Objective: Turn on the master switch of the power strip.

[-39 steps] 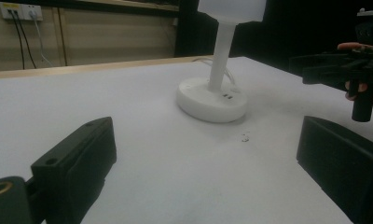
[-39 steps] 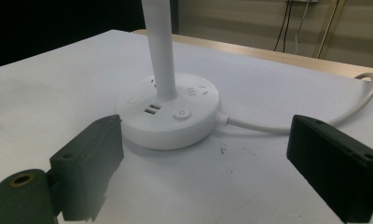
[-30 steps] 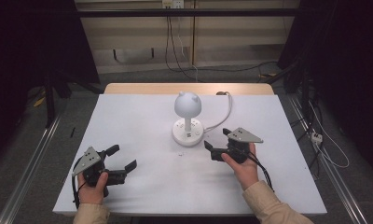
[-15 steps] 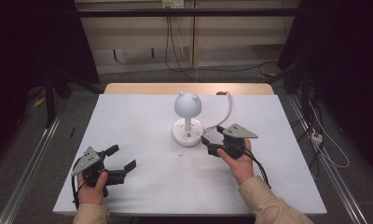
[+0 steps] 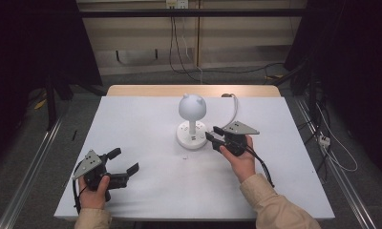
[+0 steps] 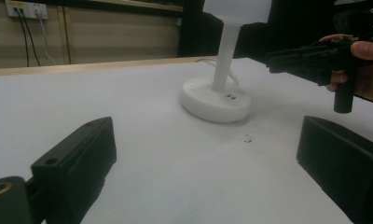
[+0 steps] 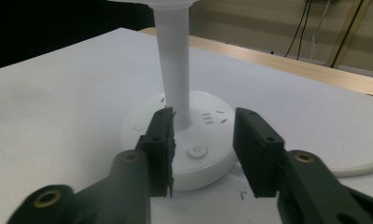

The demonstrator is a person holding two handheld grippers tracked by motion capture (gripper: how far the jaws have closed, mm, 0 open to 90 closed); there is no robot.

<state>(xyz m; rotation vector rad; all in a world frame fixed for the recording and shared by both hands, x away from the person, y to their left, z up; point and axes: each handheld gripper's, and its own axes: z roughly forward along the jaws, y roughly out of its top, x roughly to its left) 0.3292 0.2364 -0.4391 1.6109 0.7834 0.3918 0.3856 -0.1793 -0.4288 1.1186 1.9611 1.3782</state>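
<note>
Right gripper (image 7: 202, 149), frame centre, jaws just narrowing yet apart, astride round white plastic lamp base (image 7: 177, 140); left gripper (image 5: 116, 168) spread wide, lower left.

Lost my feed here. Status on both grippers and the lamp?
Left gripper open, idle on the table. Right gripper open at the lamp base, jaws just been closing, nothing between them. Path clear.

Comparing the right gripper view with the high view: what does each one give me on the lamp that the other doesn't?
Right gripper view alone: the power button on the lamp's base, between the right gripper's jaws, which have just been closing with nothing pressed between them. High view alone: the lamp's round head, the cable behind it, and the left gripper resting open near the table's front left. Both: the white stem and base.
</note>
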